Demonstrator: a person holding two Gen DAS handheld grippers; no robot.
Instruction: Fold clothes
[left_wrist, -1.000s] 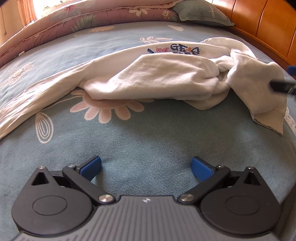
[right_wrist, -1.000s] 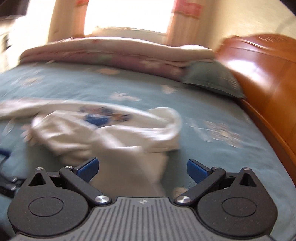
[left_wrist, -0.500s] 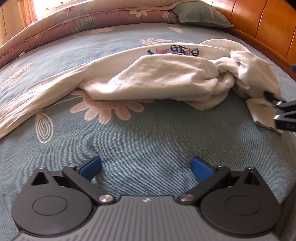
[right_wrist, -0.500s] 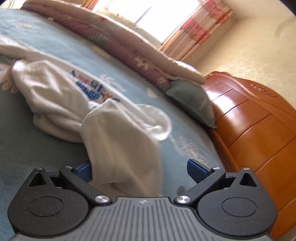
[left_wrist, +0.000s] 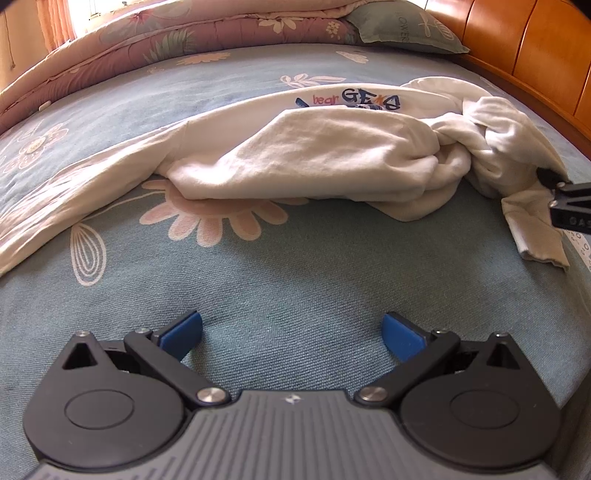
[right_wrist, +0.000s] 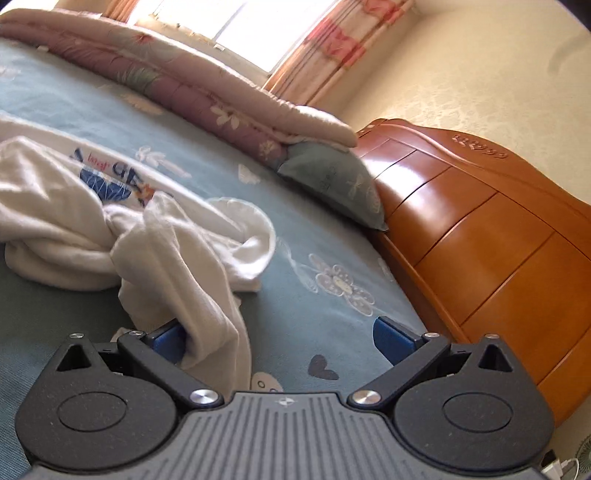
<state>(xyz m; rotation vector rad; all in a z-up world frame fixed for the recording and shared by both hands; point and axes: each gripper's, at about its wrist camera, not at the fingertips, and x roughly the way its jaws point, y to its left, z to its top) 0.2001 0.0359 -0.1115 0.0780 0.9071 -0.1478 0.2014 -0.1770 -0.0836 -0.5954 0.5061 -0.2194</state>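
Left gripper (left_wrist: 291, 334) at the bottom centre of the left wrist view, blue fingers (left_wrist: 181, 332) spread wide with only blue floral bedsheet (left_wrist: 295, 280) between them, gripping nothing; well apart from the white garment (left_wrist: 332, 158), crumpled across the middle of the frame, printed lettering showing near upper centre, one long part trailing to the left edge; right-hand end of the cloth twisted and bunched, a loose flap hanging at the far right edge beside a black piece of the other tool; folded floral quilt (left_wrist: 177, 33) along the top, grey-green pillow (left_wrist: 402, 26) upper right, wooden headboard (left_wrist: 535, 44) in the upper right corner.

Right gripper (right_wrist: 277, 339) at the bottom centre of the right wrist view, jaws wide apart, not closed on anything; white garment (right_wrist: 55, 221) heaped at left and centre, a fold draping down against the left blue finger (right_wrist: 168, 338) and lying partly between the two; right finger clear of cloth, over bare bedsheet (right_wrist: 332, 229); quilt (right_wrist: 184, 85) across the upper left, pillow (right_wrist: 332, 177) at centre, headboard (right_wrist: 480, 240) filling the right, patterned curtain (right_wrist: 332, 44) at the top.
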